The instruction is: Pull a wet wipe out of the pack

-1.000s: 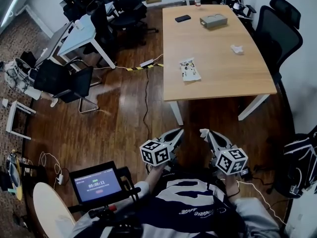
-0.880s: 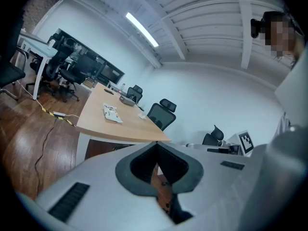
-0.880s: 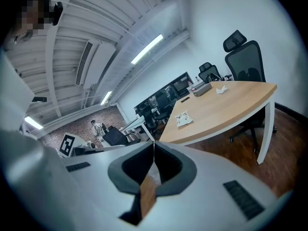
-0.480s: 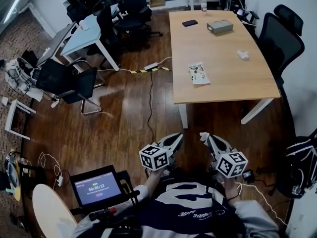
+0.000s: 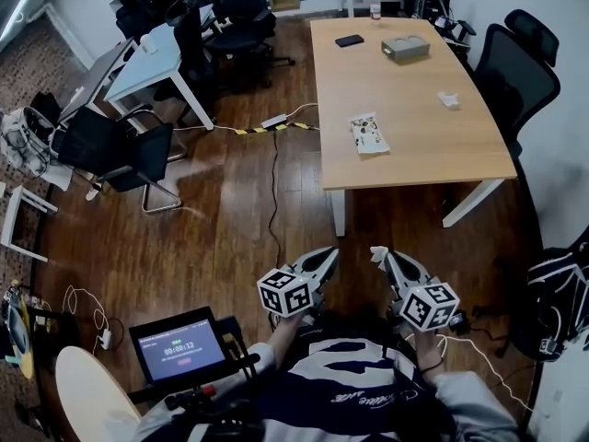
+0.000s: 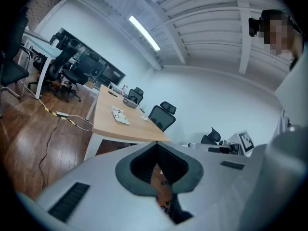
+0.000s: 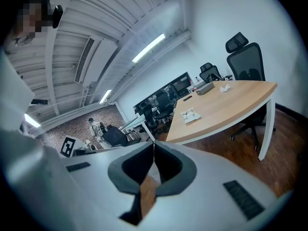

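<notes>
Left claw (image 5: 329,252), right claw (image 5: 377,251) closed; pack (image 5: 370,134) on table (image 5: 433,150).

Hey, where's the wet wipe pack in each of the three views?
Head view: the wet wipe pack lies right of centre, upper half.
Left gripper view: the pack sits left of centre.
Right gripper view: the pack sits just right of centre.
Shared landmark: the wooden table under it.

Table top (image 5: 414,109): pale wood, matt, smooth. Floor (image 5: 212,238): dark wood planks, slight sheen. Wipe pack (image 5: 370,134): printed plastic film. Left gripper (image 6: 156,142), right gripper (image 7: 154,142): smooth matt grey plastic, darker matt lining inside jaws. Office chair (image 5: 515,67): black fabric.
</notes>
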Tool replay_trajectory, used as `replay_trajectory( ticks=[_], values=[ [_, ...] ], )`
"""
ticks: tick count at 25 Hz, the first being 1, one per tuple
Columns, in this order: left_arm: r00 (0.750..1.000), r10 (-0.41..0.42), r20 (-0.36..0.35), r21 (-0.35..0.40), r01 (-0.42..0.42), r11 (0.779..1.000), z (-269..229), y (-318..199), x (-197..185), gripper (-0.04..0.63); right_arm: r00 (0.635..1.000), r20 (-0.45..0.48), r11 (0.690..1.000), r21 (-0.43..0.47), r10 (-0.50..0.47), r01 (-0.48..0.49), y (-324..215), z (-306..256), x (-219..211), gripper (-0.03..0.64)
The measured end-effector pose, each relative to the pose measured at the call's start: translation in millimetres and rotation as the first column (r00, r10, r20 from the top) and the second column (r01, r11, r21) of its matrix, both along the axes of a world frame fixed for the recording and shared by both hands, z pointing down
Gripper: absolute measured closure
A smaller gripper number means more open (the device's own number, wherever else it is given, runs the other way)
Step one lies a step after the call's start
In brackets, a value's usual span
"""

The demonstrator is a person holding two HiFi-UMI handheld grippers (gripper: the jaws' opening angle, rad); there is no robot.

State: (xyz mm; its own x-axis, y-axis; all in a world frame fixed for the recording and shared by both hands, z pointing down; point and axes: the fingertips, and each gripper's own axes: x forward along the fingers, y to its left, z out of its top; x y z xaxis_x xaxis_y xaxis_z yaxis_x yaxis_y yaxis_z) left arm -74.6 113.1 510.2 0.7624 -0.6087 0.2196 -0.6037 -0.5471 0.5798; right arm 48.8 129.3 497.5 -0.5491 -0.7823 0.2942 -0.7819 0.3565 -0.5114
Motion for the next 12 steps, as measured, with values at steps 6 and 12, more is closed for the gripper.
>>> replay_trajectory(
  ticks=[6,12],
  values=[
    [1.0,0.015,-0.018,0.015,-0.015,1.0,-3.0,-1.9,1.5,0.594,1.0,-0.016,1.0,0.011,-0.004,0.004,0.0,-2.5,-6.0,0.614],
    [1.0,0.013,-0.021,0.019,-0.012,1.0,-2.0,-3.6,0.8,0.594,1.0,-0.027,1.0,0.014,-0.004,0.004,-4.0,0.0,-4.3,0.614]
  ],
)
